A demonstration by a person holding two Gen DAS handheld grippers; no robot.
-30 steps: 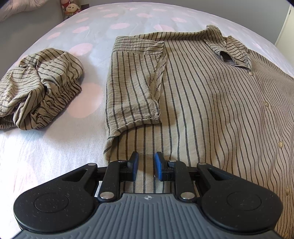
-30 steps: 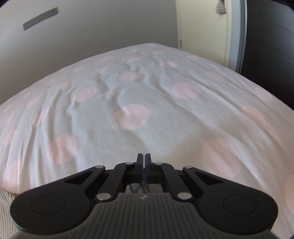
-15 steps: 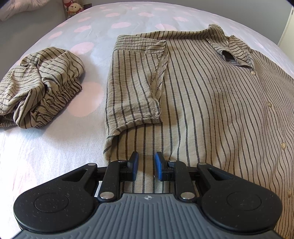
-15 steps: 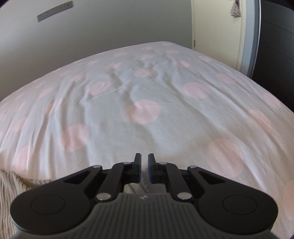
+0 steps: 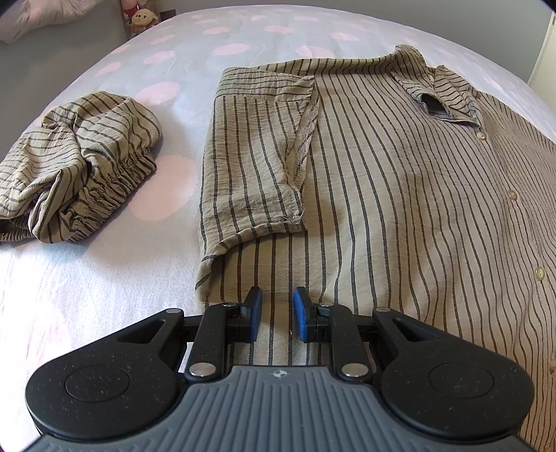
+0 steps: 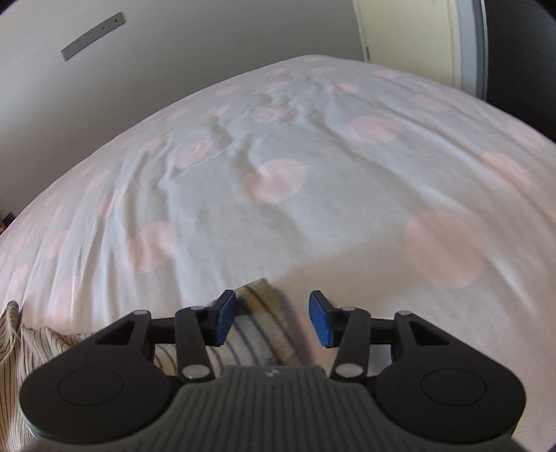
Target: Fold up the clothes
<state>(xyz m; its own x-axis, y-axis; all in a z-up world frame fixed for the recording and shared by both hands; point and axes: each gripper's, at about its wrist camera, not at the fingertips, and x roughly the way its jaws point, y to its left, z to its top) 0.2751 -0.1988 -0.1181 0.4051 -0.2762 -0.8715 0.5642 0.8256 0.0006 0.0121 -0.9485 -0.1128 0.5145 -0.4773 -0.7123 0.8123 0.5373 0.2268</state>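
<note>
Striped shirt (image 5: 382,180) lies flat on the bed (image 5: 104,278), front up, collar (image 5: 441,94) at the far end, buttons down its right side. One sleeve (image 5: 253,156) is folded in over the shirt's left part, cuff edge toward the near side. Left of the shirt, well apart from it, a second striped garment (image 5: 76,167) sits bunched, gathered elastic edge showing. A soft toy (image 5: 140,17) stands beyond the bed's far left corner.

Left gripper (image 5: 277,314) hangs over the shirt's near hem, blue pads (image 5: 255,313) a little apart, nothing between them.

Right gripper (image 6: 273,321), jaws wide apart, above a striped cloth edge (image 6: 264,313) that is blurred; contact cannot be told. Dotted sheet (image 6: 278,174) fills that view beyond
</note>
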